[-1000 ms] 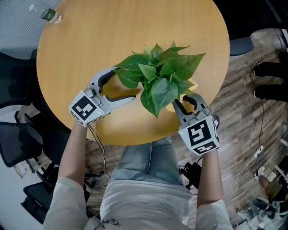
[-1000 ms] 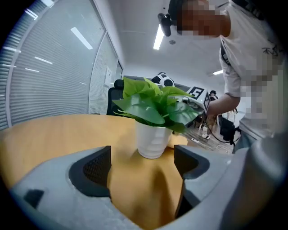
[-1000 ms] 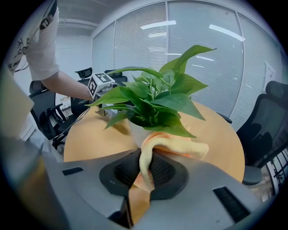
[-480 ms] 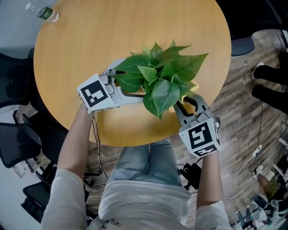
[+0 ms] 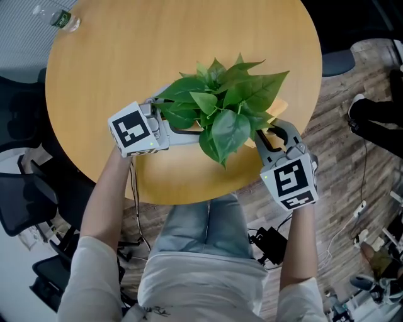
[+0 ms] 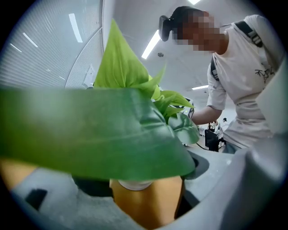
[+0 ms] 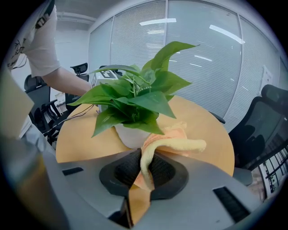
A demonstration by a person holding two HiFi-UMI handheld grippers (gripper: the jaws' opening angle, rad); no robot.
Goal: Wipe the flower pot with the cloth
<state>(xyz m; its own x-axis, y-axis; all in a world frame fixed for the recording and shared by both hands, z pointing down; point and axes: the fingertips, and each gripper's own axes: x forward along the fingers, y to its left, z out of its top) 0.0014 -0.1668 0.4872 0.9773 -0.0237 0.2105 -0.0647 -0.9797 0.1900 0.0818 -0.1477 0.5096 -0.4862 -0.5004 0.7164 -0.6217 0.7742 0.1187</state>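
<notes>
Round wooden table (image 5: 126,63) seen from above, w/ a person standing at its near edge and holding a tool in each hand. A leafy green plant (image 5: 220,107) sits near that edge in a white flower pot (image 7: 128,137). From above, the leaves hide nearly all of the pot.

The left tool (image 5: 189,122) comes in from the plant's left, roughly level, its jaws reaching under the leaves. In the left gripper view a big leaf fills most of the frame. Below it the pot's white base shows btwn the jaw tips, close to one jaw, w/ bare table beside it on the other side. The jaws stand wide apart and have just been closing in a little; no squeeze on the pot shows.

The right tool (image 7: 141,179) is on the plant's right, angled down, jaws together and clamped on a yellow-and-peach cloth (image 7: 173,144). The cloth runs forward from the jaws and lies bunched on the table against the pot's side, one rolled end sticking out away from the pot.

A clear plastic bottle (image 5: 63,19) lies at the table's far left edge, well apart from the plant. Black office chair (image 5: 25,201) on the person's left; wood-plank floor (image 5: 340,157) on the right.
</notes>
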